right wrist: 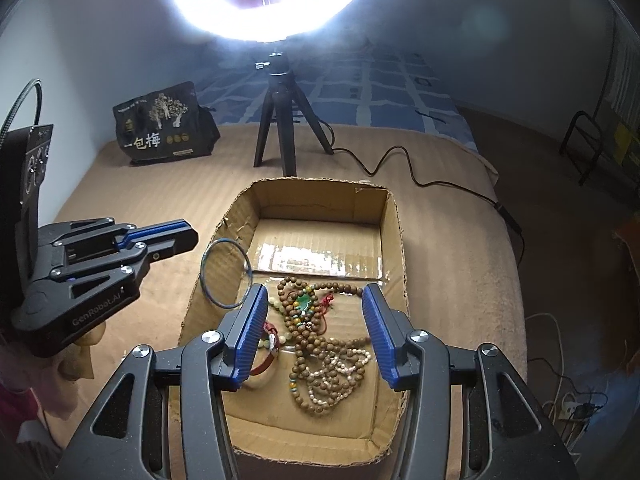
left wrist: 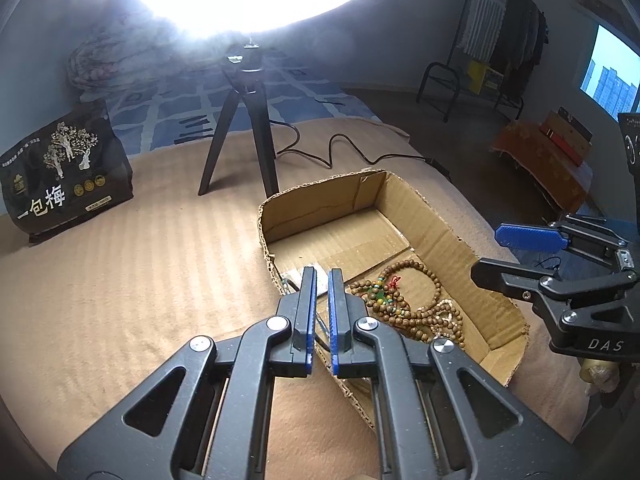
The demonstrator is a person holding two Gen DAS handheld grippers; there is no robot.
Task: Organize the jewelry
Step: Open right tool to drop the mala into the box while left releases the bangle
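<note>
The right gripper (right wrist: 312, 290) was released: its blue pads stood wide apart with nothing pressed between them. It hung over the near half of the box (right wrist: 320, 188). Just under it, on the box floor, lay the beads (right wrist: 316, 344), a heap of brown wooden strings mixed with some paler ones. A green pendant (right wrist: 304, 303) rested on top of the heap, and a red bracelet (right wrist: 272, 344) lay at its left side, partly hidden behind the left pad.

The left gripper (left wrist: 322, 272) was clenched, with its pads almost together. A thin bangle (right wrist: 225, 241) stood upright at its tip, over the left wall of the box. In the left wrist view a thin rim showed between the pads, so the gripper seemed to grasp the bangle by its edge.

The far half of the box was bare cardboard with a shiny strip of tape. The box sat on a tan blanket (right wrist: 160, 208). Behind it stood a tripod (right wrist: 280, 128) that carried a bright ring light (right wrist: 280, 30), and its cable (right wrist: 400, 156) ran off to the right. A dark bag (right wrist: 160, 128) with white characters stood far left, near the wall.
</note>
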